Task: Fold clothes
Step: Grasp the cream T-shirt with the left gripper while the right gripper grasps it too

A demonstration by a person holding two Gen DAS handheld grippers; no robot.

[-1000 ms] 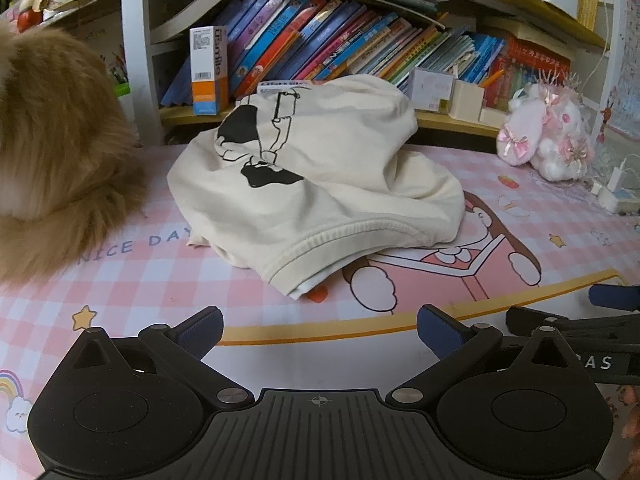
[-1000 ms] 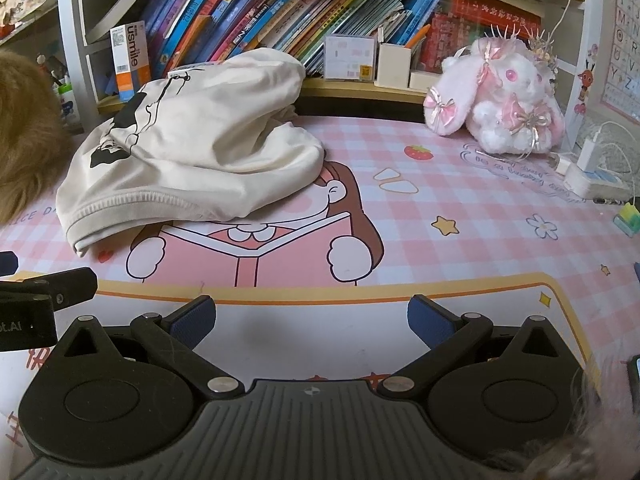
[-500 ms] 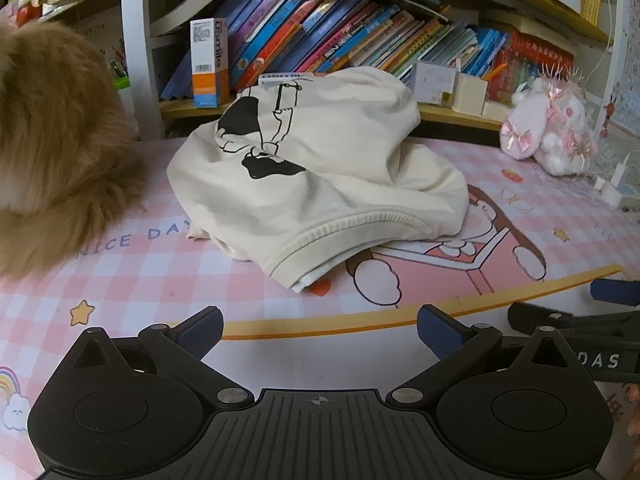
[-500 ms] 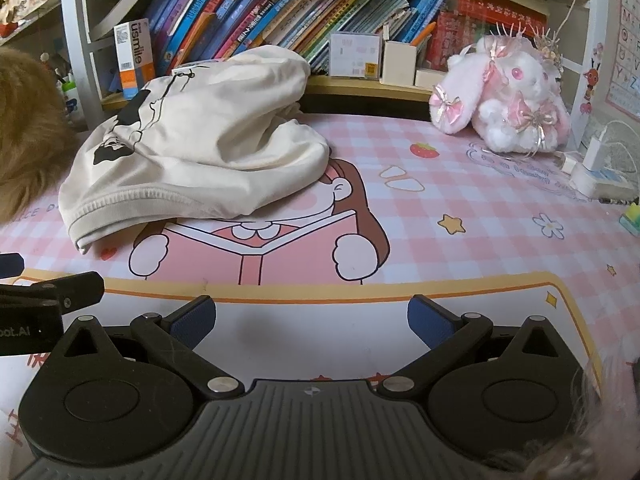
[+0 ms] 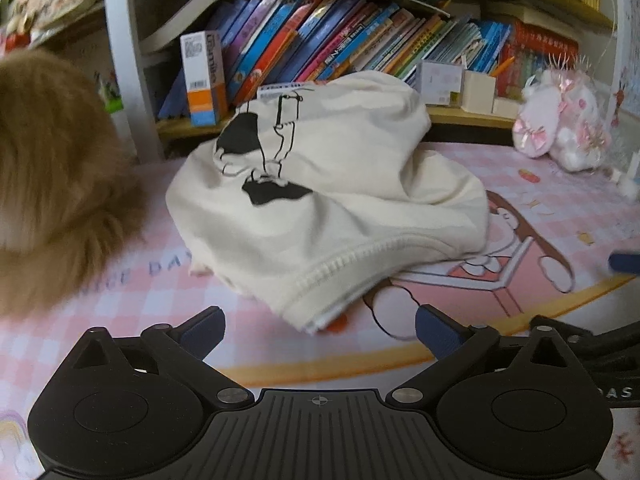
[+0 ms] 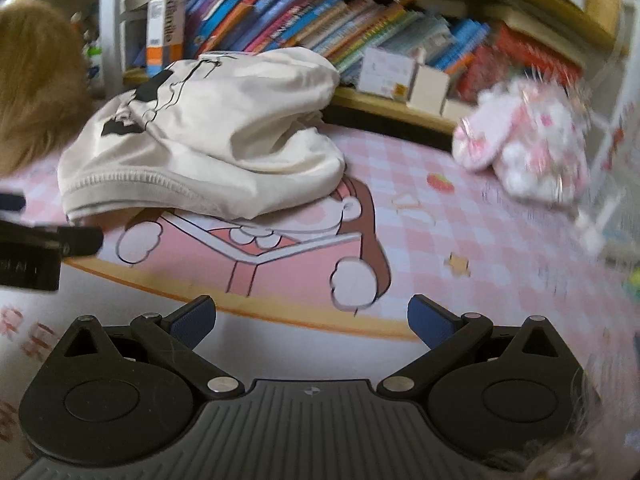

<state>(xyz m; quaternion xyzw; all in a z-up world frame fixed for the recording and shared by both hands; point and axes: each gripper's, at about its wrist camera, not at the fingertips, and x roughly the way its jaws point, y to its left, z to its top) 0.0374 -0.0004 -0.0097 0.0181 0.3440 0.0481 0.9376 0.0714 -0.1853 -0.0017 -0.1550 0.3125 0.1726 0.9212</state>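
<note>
A cream sweatshirt point(image 5: 332, 188) with a black print lies crumpled in a heap on the pink cartoon mat point(image 5: 520, 280); its ribbed hem faces me. It also shows in the right wrist view point(image 6: 216, 144), at the upper left. My left gripper point(image 5: 320, 326) is open and empty, just in front of the hem's near corner. My right gripper point(image 6: 312, 318) is open and empty, over the mat, to the right of the heap and short of it. The left gripper's finger point(image 6: 80, 240) shows at the left edge of the right wrist view.
A brown furry animal point(image 5: 52, 184) sits at the left, close to the sweatshirt. A shelf of books point(image 5: 340, 48) runs behind the mat. A pink plush rabbit point(image 6: 532, 144) and a white power strip point(image 5: 630, 184) lie at the back right.
Both grippers have moved forward toward the sweatshirt, which now looks larger and nearer. The right wrist view has tilted and blurred with motion. Both stay open.
</note>
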